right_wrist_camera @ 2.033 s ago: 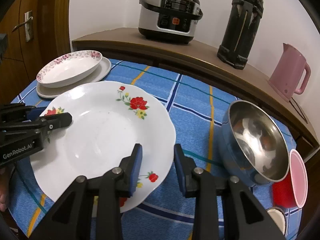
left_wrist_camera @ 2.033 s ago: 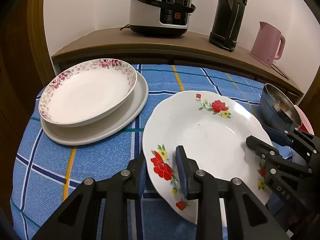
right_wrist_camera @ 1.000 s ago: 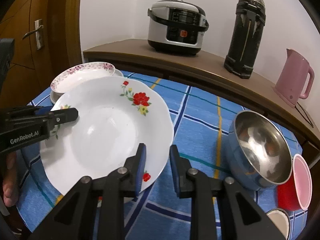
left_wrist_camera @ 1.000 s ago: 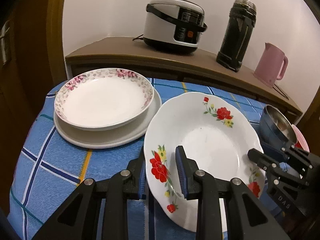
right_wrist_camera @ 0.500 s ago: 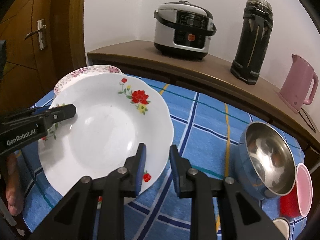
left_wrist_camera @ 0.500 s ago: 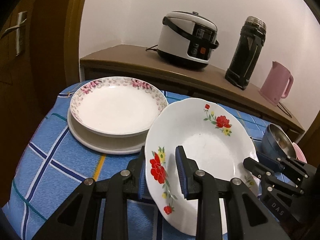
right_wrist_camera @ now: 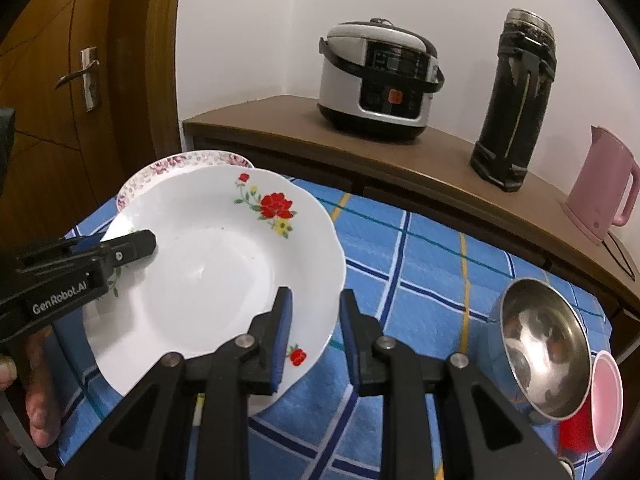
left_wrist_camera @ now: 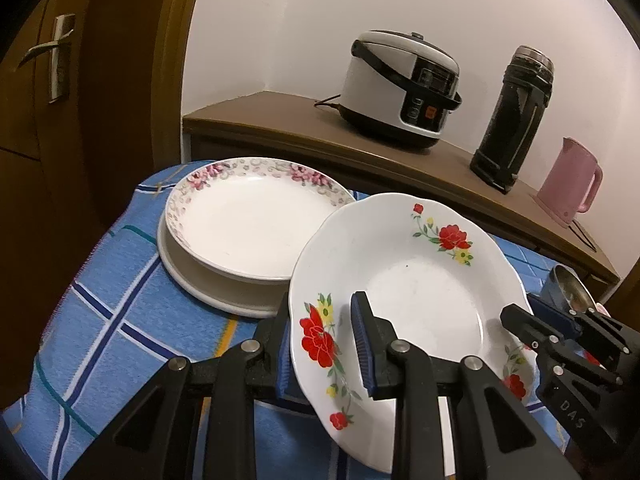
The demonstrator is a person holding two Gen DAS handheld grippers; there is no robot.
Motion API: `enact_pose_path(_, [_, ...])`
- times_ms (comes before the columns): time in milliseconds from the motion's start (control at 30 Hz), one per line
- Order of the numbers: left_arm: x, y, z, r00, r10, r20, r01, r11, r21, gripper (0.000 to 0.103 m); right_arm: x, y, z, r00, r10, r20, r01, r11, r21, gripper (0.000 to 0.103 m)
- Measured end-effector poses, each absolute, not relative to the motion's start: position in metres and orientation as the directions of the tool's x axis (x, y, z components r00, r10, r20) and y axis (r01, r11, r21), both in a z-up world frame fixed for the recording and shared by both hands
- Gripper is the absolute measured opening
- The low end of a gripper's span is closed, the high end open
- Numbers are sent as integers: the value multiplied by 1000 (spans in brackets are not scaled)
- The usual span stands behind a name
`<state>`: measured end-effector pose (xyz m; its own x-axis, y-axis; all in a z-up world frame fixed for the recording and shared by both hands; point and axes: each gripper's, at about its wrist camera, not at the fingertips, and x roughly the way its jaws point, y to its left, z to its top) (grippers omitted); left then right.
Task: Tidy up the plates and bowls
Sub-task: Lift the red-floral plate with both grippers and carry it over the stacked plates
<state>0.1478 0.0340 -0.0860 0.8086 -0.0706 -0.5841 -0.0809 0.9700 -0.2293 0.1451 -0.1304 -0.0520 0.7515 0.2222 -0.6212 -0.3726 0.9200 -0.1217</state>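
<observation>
Left gripper [left_wrist_camera: 322, 344] jaws clamp red-flower plate [left_wrist_camera: 416, 264] rim; right gripper [right_wrist_camera: 315, 332] jaws clamp opposite rim; pink-rimmed plate [left_wrist_camera: 248, 216] ahead-left.

Three round plates: one white red-flowered plate [left_wrist_camera: 416, 276], one pink-rimmed white plate [left_wrist_camera: 248, 216], one plain cream plate [left_wrist_camera: 224, 292]; one steel bowl [right_wrist_camera: 540, 344]; two black grippers, the left gripper [left_wrist_camera: 322, 344] and the right gripper [right_wrist_camera: 314, 328].

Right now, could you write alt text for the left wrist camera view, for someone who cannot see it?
Two black grippers, left and right, pinch opposite rims of a red-flowered white plate lifted beside a stack of plates on a blue checked tablecloth. A rice cooker sits on the shelf behind.
</observation>
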Motion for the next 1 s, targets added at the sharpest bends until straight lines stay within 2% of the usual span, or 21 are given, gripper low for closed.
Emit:
enact_pose_path(500, [149,45,-80,821,-16,-571,-118,973,-197,30,153,-119,-49,752,253,-609,-402,908,-118,24])
enact_pose_path(1000, [158,66,-56,847,33,-531,-160,968,-195,30,164,-92,-19,785,282,-551,-425,893,-149,24])
